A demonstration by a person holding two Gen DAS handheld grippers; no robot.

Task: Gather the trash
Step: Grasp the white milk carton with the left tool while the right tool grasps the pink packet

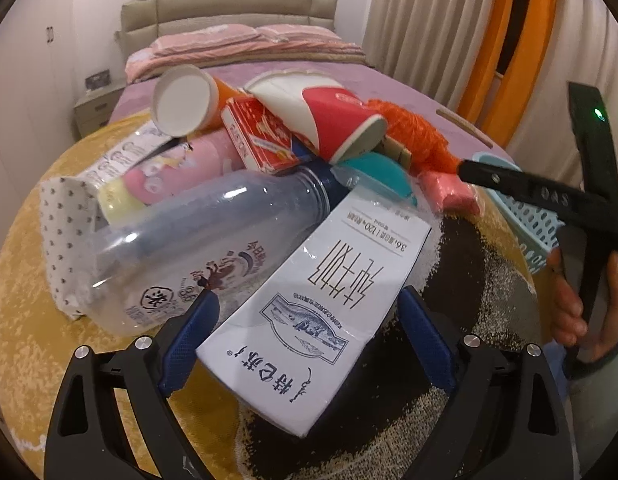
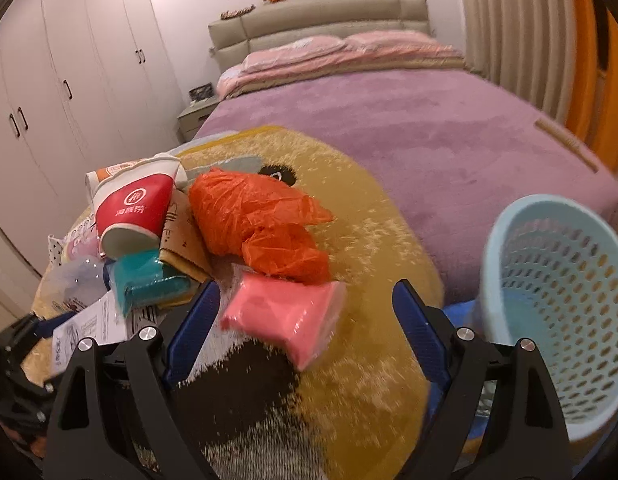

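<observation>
Two grippers: both show at the bottom of their own views, over a yellow rug point(image 2: 369, 264) on the bed point(image 2: 449, 136).
Left gripper point(image 1: 305, 320): jaws wide, the white carton point(image 1: 309, 308) lying between the blue pads; whether the pads touch it I cannot tell.
Right gripper point(image 2: 305, 312): jaws wide, holding nothing; the pink packet point(image 2: 285, 320) lies between and just ahead of the pads.
Trash pile: centre of the left view, left of centre in the right view.
Bottle point(image 1: 177, 244): clear plastic, on its side, left of the carton and touching it.
Red cup point(image 1: 325, 116): tipped over, upper centre of the left view, beside a second paper cup point(image 1: 181, 100) and a red box point(image 1: 261, 136).
Orange bag point(image 2: 261, 220): crumpled, centre of the right view, just above the pink packet.
Teal packet point(image 2: 149, 280): left of the pink one, below the red cup.
Basket point(image 2: 557, 320): pale blue, perforated, tilted, at the right edge of the right view.
Room: headboard and pink pillows at the top, wardrobe upper left, curtains upper right.
</observation>
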